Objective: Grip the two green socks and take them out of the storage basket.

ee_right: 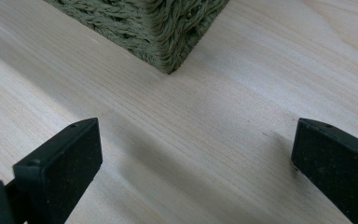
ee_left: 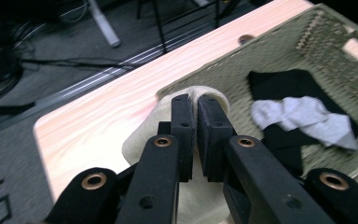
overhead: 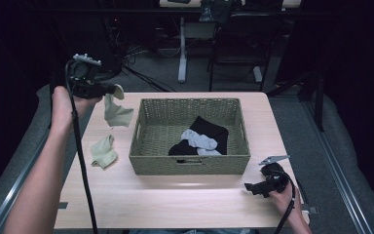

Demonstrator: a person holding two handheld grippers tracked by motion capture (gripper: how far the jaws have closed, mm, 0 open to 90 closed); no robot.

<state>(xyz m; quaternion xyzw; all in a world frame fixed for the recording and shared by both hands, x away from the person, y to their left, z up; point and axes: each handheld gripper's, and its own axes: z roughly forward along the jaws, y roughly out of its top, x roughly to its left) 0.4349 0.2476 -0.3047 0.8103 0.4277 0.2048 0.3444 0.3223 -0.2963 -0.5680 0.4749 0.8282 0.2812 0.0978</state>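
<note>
High view shows my left tongs (overhead: pixel 118 90) lifted above the desk's (overhead: pixel 175 200) far left corner, pinched on a beige sock (overhead: pixel 116 113) that hangs straight down, long axis vertical, just left of the woven basket (overhead: pixel 190 163). A second beige sock (overhead: pixel 103 152) lies on the desk below it. One black sock (overhead: pixel 209 129) and one grey sock (overhead: pixel 199 140) lie in the basket. My right tongs (overhead: pixel 249 188) rest spread wide near the basket's near right corner.

No readable text, label, brand, number or sign anywhere — not on the basket (overhead: pixel 190 165), the socks, the table (overhead: pixel 175 200) or either gripper. Nothing legible in the dark background at 12 o'clock — too dim.
</note>
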